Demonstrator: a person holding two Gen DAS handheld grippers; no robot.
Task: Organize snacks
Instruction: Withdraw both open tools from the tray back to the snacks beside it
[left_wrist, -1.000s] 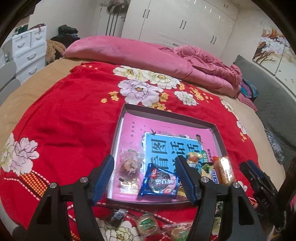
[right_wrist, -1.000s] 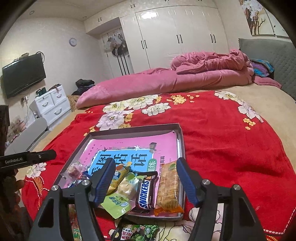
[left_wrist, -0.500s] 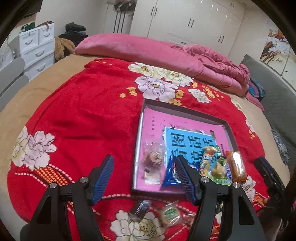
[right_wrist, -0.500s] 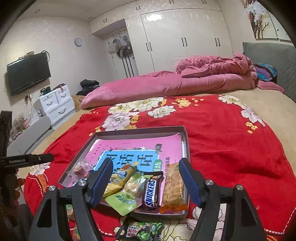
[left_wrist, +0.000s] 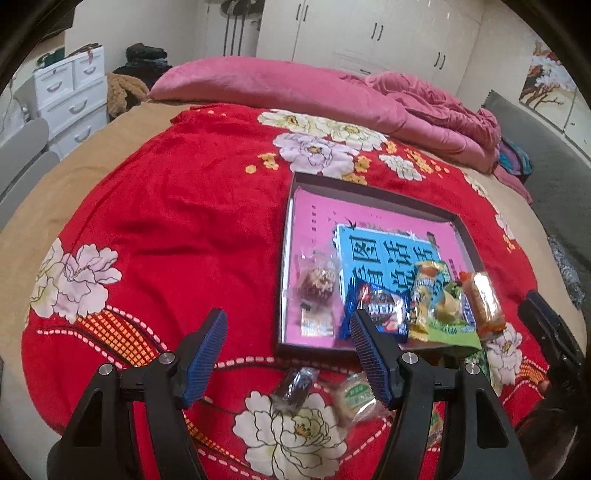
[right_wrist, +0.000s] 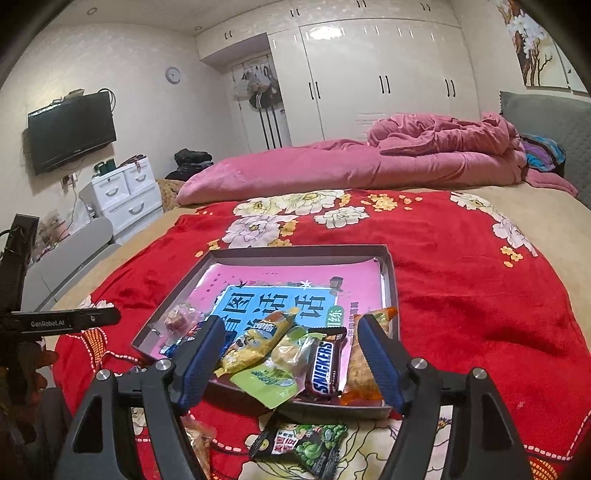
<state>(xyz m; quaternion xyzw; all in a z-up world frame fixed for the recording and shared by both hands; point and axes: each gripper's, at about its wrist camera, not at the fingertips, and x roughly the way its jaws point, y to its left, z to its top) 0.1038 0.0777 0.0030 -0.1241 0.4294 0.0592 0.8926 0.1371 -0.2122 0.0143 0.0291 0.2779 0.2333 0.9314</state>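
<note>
A shallow grey tray (left_wrist: 369, 192) with a pink and blue book lies on the red flowered blanket. Along its near edge lie a clear-wrapped pastry (left_wrist: 317, 280), a blue cookie pack (left_wrist: 380, 310), a yellow packet (right_wrist: 255, 339), a light green packet (right_wrist: 269, 380), a Snickers bar (right_wrist: 325, 365) and an orange bar (right_wrist: 360, 369). A dark candy (left_wrist: 293, 386), a round green-labelled cake (left_wrist: 354, 397) and a green pea packet (right_wrist: 303, 446) lie loose on the blanket before the tray. My left gripper (left_wrist: 287, 317) hangs open above the loose candy. My right gripper (right_wrist: 290, 321) stands open over the tray's near edge, holding nothing.
A folded pink quilt (right_wrist: 406, 158) lies across the far side of the bed, with white wardrobes behind. A white drawer unit (right_wrist: 125, 188) and a wall television (right_wrist: 72, 129) stand at the left. The red blanket (left_wrist: 184, 221) spreads left of the tray.
My left gripper has shifted left, so the tray now sits to the right in its view. The right gripper's jaws have widened a little and it has drawn back slightly.
</note>
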